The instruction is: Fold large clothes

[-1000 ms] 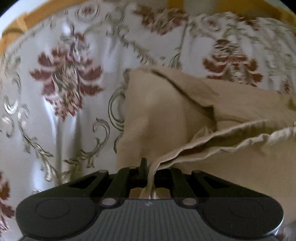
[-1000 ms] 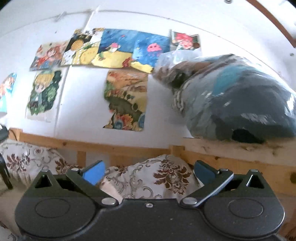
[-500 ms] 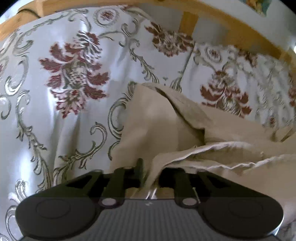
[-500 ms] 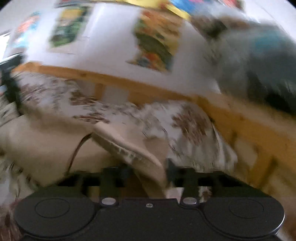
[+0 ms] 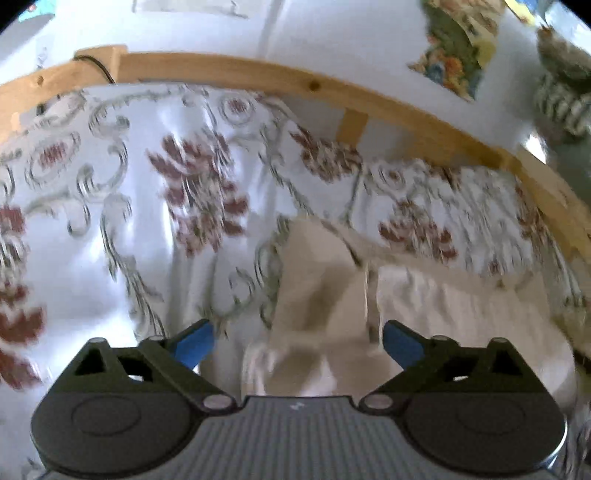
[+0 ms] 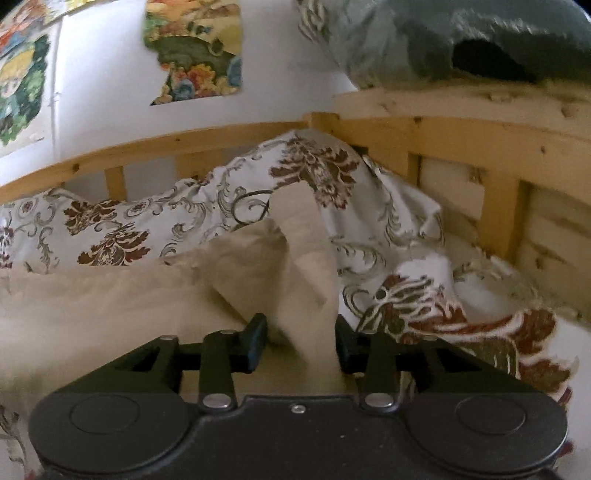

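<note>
Between the right tongs (image 6: 299, 345) sits a tan strip of the beige garment (image 6: 110, 302). Jaws have just been opening a little and stand part open; the cloth touches the right-hand one, the other is clear, so no real grip. Left tongs (image 5: 297, 341) have just been opening too and gape wide, bunched folds of the garment (image 5: 325, 295) under and just ahead, nothing pinched.

Handling, as I judge it: light, limp woven cloth, no stiffness, sags and creases wherever it isn't held, not fragile. Best grabbed at a hem or corner, through a single layer, one edge per tong, then pulled taut.

Beyond the tongs, the garment lies on a flowered bedspread (image 5: 110, 206), itself rumpled, which could get pinched along with it. Further out is the wooden bed rail (image 6: 443, 136), close on the right side and limiting spread. A dark bundle (image 6: 461, 33) tops the rail, posters (image 6: 195, 51) on the wall behind.
</note>
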Demonstrator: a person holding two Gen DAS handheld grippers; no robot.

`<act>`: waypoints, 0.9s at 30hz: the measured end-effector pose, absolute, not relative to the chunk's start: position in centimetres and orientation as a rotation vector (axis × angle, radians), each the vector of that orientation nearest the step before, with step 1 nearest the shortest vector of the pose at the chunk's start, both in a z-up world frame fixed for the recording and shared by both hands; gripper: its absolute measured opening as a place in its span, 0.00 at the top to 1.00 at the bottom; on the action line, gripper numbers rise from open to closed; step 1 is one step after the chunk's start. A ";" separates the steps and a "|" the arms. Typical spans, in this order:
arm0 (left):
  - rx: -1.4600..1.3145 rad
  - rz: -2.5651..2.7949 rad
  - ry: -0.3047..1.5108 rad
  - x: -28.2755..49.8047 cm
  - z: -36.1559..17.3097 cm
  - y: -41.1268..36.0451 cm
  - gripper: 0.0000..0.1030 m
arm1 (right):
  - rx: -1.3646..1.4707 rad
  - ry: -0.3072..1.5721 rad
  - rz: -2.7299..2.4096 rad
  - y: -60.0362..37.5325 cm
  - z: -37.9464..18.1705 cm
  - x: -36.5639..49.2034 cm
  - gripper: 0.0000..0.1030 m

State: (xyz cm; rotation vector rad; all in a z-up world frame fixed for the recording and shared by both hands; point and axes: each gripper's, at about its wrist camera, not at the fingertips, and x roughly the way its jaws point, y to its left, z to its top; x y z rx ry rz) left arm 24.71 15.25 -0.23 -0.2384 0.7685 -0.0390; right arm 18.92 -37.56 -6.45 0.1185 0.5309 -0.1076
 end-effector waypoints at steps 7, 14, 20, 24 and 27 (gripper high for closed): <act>-0.108 0.096 0.808 27.3 -2.6 12.6 0.98 | 0.200 0.570 -0.123 -38.0 -7.1 18.8 0.55; -0.185 0.249 0.807 30.0 -3.5 14.6 0.99 | 0.164 0.590 -0.178 -38.0 -7.3 18.3 0.93; -0.315 0.235 0.832 29.6 -4.1 16.6 0.89 | 0.122 0.567 -0.182 -37.6 -8.1 19.0 0.87; -0.333 0.226 0.772 27.7 -1.7 17.7 0.33 | 0.100 0.530 -0.177 -37.1 -7.3 18.6 0.62; -0.274 0.209 0.663 25.1 0.0 16.9 0.14 | 0.068 0.505 -0.169 -36.3 -6.6 18.0 0.49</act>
